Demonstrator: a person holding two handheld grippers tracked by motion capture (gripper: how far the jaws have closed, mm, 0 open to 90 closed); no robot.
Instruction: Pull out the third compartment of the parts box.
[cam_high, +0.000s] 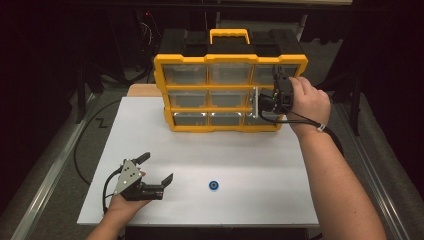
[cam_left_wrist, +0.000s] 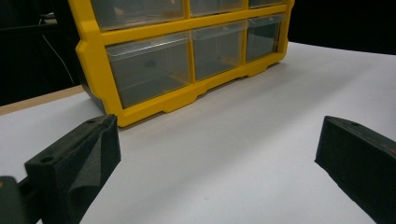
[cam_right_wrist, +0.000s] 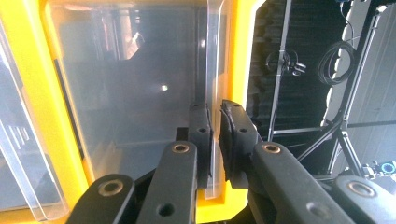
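- High view: yellow drawer cabinet (cam_high: 230, 92) stands upright at the far edge of the white worktop (cam_high: 250, 165), with three rows of three clear drawers facing the person and a yellow carry handle on top.
- Right gripper (cam_high: 276, 92) is at the cabinet's right column, around the top and middle rows. The hand (cam_high: 310, 102) is wrapped round its body and a cable trails off the wrist.
- Left gripper (cam_high: 156, 171) rests low on the near-left of the worktop, well apart from the cabinet, jaws spread wide with nothing between them.
- Small blue ring (cam_high: 214, 185) lies flat on the worktop near the front edge, to the right of the left gripper and touching neither gripper.
- Left gripper view: both black jaws stand far apart at the frame edges, with bare worktop (cam_left_wrist: 243, 154) between them. The cabinet (cam_left_wrist: 140, 105) is ahead, bottom row of drawers in view.
- Right gripper view: jaws are clenched on the clear front lip of a drawer (cam_right_wrist: 140, 93), with pads (cam_right_wrist: 201, 135) pressing on the plastic edge from both sides, right beside the yellow frame post (cam_right_wrist: 240, 56). Can't tell from here which row that drawer is in.
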